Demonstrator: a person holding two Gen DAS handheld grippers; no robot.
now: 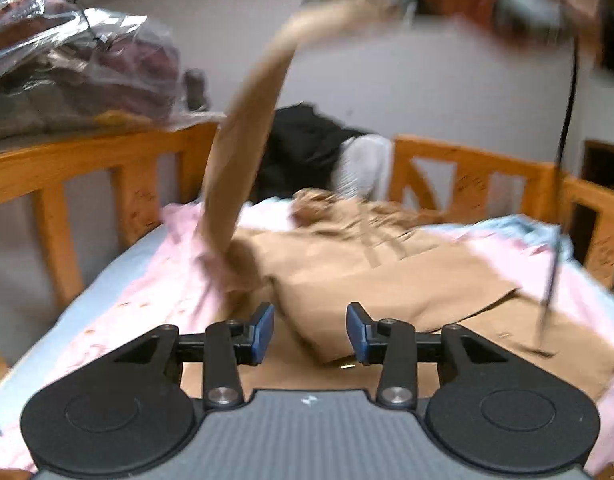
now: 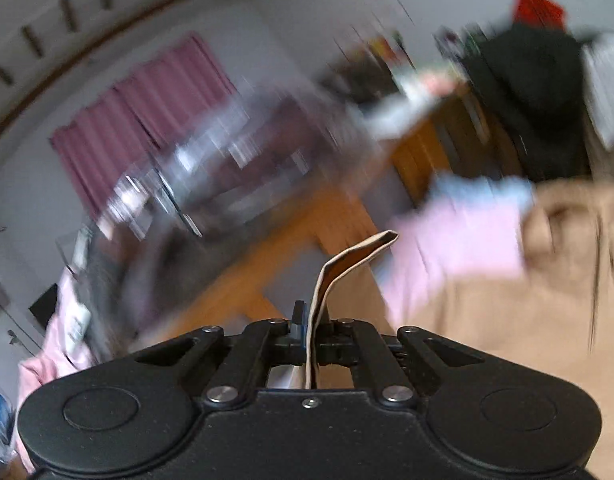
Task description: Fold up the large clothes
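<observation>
Wooden bed rail (image 1: pixel 87 168) behind tan coat (image 1: pixel 387 272), left tongs (image 1: pixel 310 330) spread, right tongs (image 2: pixel 311 330) pinching its sleeve (image 2: pixel 347 264).

Room behind right gripper (image 2: pixel 311 334) (motion-blurred)

One tan coat (image 1: pixel 387 264), one pink sheet (image 1: pixel 155 280) — and two hand-held grippers: left (image 1: pixel 310 330), right (image 2: pixel 311 334).

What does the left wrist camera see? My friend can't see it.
A tan coat lies on a pink sheet, one sleeve lifted high. The left gripper hovers open over its hem.
</observation>
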